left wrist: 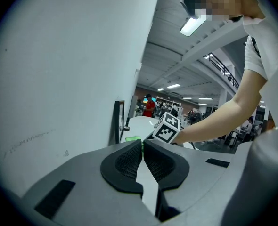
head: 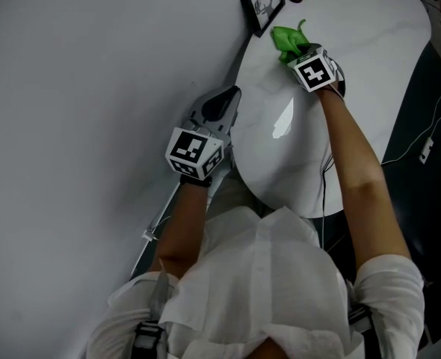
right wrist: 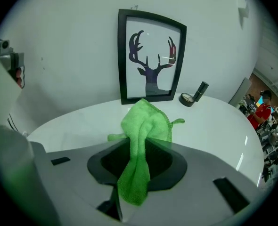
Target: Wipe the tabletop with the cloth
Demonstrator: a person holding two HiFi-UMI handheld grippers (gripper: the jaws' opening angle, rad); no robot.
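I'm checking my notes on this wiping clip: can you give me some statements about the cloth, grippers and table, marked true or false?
1. The right hand-held gripper is shut on the green cloth. True.
2. The left hand-held gripper holds a second cloth. False: its jaws meet with nothing between them.
3. The framed antler picture lies flat on the white tabletop. False: it stands upright against the wall.
4. The green cloth sits on the tabletop in front of the picture. True.
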